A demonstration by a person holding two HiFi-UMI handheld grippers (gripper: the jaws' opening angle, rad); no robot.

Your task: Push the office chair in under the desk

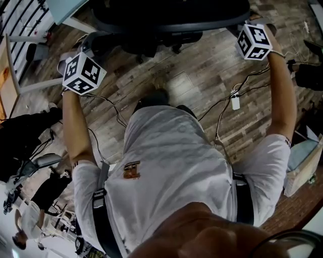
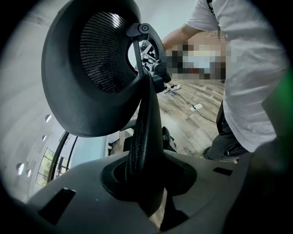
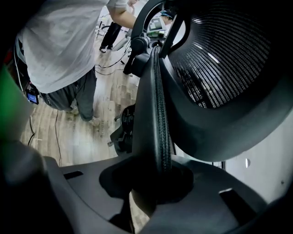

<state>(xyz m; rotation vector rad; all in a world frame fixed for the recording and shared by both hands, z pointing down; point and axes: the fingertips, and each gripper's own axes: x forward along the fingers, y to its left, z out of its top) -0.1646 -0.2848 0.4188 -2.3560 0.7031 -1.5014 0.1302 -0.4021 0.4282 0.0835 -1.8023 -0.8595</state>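
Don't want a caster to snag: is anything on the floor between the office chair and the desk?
Nothing visible does. The left gripper and right gripper clamp the backrest rim of the chair. The cables lie behind it, by the person's feet, away from the desk; what lies under the desk is hidden.

I see a black chair [image 1: 171, 20], its back a fine black mesh with a ribbed seam along the rim. The left gripper [image 2: 146, 183] and right gripper [image 3: 153, 183] are dark grey. The left cube [image 1: 84, 73] and right cube [image 1: 254, 42] are white with black square markers. The floor [image 1: 202, 85] is planked in mixed brown and grey. The shirt [image 1: 171, 161] is pale grey, crossed by black straps [image 1: 101, 221]. The tabletop [image 1: 68, 7] is pale blue-grey.
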